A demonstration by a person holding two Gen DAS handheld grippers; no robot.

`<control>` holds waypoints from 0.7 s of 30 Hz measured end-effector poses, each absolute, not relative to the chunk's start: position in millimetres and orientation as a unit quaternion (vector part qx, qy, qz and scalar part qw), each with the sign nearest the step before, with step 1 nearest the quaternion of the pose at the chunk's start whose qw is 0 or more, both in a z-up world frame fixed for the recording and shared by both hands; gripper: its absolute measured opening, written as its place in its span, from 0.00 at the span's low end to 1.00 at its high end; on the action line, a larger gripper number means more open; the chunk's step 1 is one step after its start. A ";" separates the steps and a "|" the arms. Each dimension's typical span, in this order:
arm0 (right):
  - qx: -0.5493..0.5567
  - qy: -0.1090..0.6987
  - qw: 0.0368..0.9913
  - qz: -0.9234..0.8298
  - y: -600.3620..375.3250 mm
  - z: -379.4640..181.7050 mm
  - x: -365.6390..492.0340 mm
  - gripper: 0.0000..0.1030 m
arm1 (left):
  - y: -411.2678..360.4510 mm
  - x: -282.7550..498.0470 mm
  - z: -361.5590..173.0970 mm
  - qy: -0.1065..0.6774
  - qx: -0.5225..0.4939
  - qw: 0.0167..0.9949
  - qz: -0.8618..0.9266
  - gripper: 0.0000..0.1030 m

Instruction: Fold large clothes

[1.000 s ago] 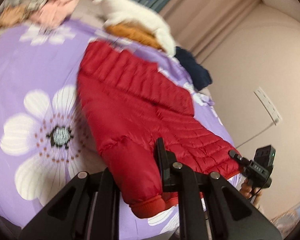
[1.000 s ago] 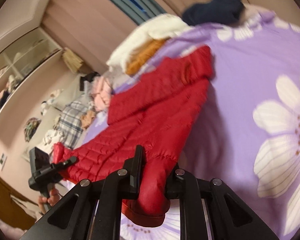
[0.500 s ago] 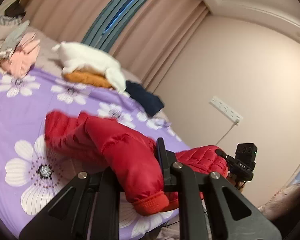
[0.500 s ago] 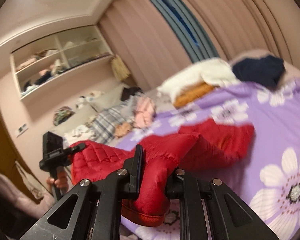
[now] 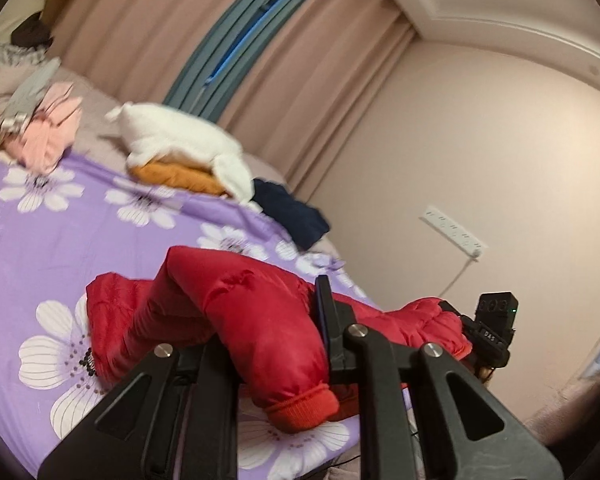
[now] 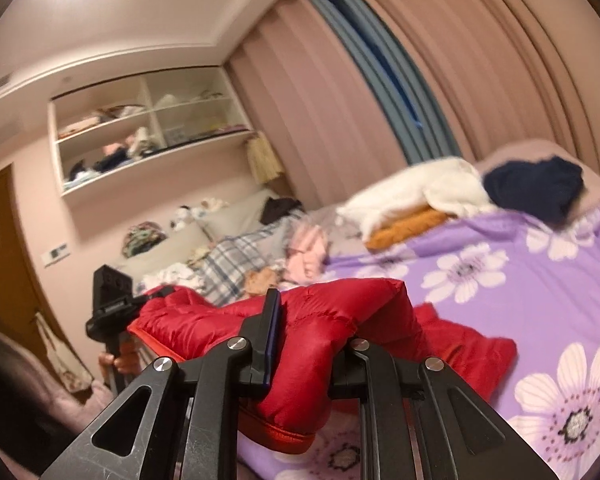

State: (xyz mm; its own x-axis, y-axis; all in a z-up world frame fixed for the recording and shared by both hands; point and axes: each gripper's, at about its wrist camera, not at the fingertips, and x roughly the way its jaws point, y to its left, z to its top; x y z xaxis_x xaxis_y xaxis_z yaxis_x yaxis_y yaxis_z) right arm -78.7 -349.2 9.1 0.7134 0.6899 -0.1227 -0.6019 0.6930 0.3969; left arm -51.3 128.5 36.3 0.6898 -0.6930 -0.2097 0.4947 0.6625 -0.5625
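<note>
Red padded fabric fills the middle of both views: it is a puffy jacket (image 5: 236,320), and it hangs between the two grippers above the near edge of the bed (image 5: 60,208) with its purple flowered cover. The far part of the jacket rests on the cover, the near part is lifted.

The left gripper (image 5: 268,344) has its fingers pressed narrow on one sleeve, near the ribbed cuff (image 5: 304,404), which hangs below the fingers. The right gripper (image 6: 308,344) is also closed narrow on the other sleeve, with its cuff hanging down in the same way.

What could go wrong, in my judgement: the fabric is smooth and full of air, so a sleeve may slide out of the pads if the jacket is pulled or swung too fast. Also only the sleeves are held, so the heavy body may sag and fold in a crooked line. If one hand goes ahead of the other, the sleeves will not land evenly.

Compared with one second ago, the jacket is no longer spread flat on the cover; its near half is raised and bunched. Both cameras now look more level, so the curtains (image 5: 148,32), the wall and the shelf (image 6: 148,136) are seen instead of mostly the bed.
</note>
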 end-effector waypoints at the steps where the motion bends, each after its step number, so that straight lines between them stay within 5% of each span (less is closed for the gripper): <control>1: 0.173 0.140 0.910 0.349 -350.1 5.0 -72.3 0.17 | 126.6 -38.8 31.1 0.223 -0.243 0.886 -0.325 0.16; 21: 0.247 0.311 0.898 0.192 -359.3 -80.8 105.3 0.17 | 110.2 161.8 -86.2 0.408 -0.302 0.843 -0.177 0.17</control>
